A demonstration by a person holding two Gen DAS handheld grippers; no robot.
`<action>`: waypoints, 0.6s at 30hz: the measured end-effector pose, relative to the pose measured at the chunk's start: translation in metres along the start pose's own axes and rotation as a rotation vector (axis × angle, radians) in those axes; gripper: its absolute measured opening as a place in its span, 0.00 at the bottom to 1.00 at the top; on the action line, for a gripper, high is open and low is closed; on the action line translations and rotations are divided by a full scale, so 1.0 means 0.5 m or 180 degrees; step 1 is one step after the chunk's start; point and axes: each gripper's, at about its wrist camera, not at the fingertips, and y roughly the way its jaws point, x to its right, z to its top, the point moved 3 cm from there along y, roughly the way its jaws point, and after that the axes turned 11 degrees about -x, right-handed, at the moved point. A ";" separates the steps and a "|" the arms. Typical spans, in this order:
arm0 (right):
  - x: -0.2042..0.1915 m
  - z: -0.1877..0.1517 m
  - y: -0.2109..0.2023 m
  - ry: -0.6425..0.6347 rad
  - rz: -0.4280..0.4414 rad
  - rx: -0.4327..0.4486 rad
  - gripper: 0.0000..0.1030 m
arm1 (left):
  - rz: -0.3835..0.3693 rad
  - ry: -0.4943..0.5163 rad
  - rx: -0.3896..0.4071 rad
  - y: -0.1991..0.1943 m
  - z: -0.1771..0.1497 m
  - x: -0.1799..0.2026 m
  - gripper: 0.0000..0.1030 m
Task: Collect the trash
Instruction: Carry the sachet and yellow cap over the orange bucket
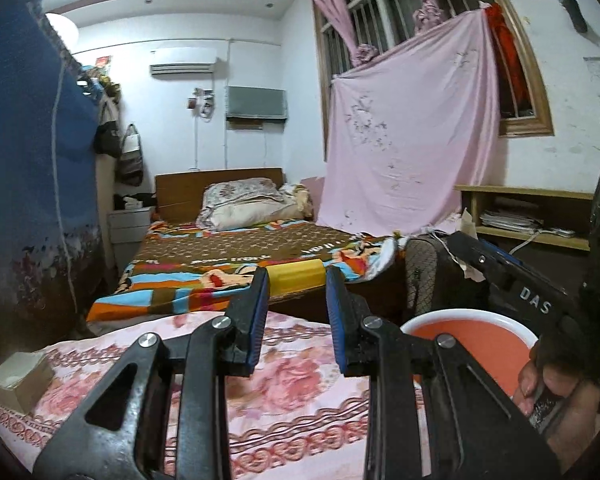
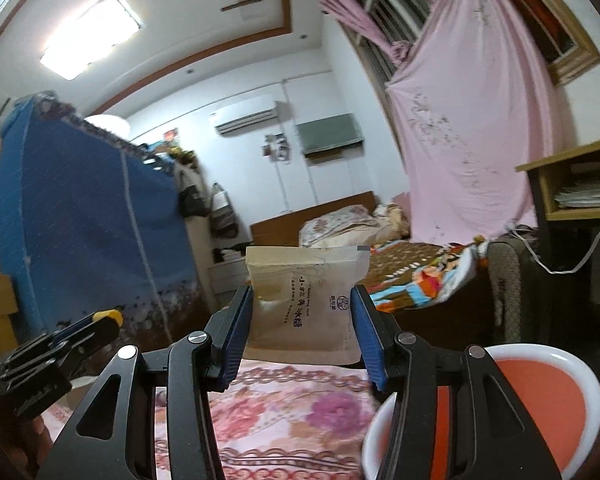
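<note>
**Pouch and yellow piece held above the floral cloth, basin alongside**

A pale pouch (image 2: pixel 306 304) with printed characters stands upright between the blue pads of the right tongs (image 2: pixel 302 332), pressed on both side edges and lifted clear of the floral cloth (image 2: pixel 284 412). The jaws are about half open, spread just to the pouch's width. The left tongs (image 1: pixel 296 316) sit narrower, and a yellow piece (image 1: pixel 296 274) lies across their tips; in the right camera the same tongs show a yellow object at the end, so they seem to be gripping it, though the contact itself is not plain.

Low to the right of both tools is a red basin (image 2: pixel 540 400) with a white rim, the likely place for the trash. A small cardboard box (image 1: pixel 18 380) rests on the cloth to the far left, well apart from the basin. A bed with a patterned blanket (image 1: pixel 236 268) lies beyond.

The main risk, as I judge it, is the pouch: it is soft and held only by its edges, so it could buckle and slip out on the way to the basin. Letting go too soon would drop it on the cloth beside the rim. The two tools are also near each other and could knock together over the basin
</note>
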 end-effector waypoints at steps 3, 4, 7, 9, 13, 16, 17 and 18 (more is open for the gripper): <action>0.033 0.004 -0.007 0.0140 -0.0125 0.0005 0.47 | -0.0084 0.0028 -0.0064 0.011 0.001 0.025 0.12; 0.041 0.003 -0.009 0.0176 -0.0153 0.0003 0.47 | -0.0123 0.0036 -0.0086 0.017 0.001 0.037 0.12; 0.072 0.004 -0.015 0.0324 -0.0285 -0.0029 0.47 | -0.0256 0.0056 -0.0152 0.030 -0.001 0.068 0.12; 0.089 0.002 -0.017 0.0393 -0.0353 -0.0060 0.47 | -0.0339 0.0087 -0.0201 0.041 0.000 0.090 0.12; 0.118 -0.003 -0.013 0.0536 -0.0502 -0.0178 0.48 | -0.0476 0.0155 -0.0304 0.061 -0.001 0.127 0.12; 0.141 -0.005 -0.010 0.0629 -0.0583 -0.0242 0.48 | -0.0557 0.0199 -0.0397 0.075 -0.004 0.148 0.12; 0.144 -0.005 -0.010 0.0653 -0.0611 -0.0261 0.48 | -0.0592 0.0205 -0.0442 0.082 -0.005 0.155 0.12; 0.150 -0.007 -0.009 0.0676 -0.0628 -0.0278 0.48 | -0.0613 0.0205 -0.0467 0.087 -0.004 0.162 0.12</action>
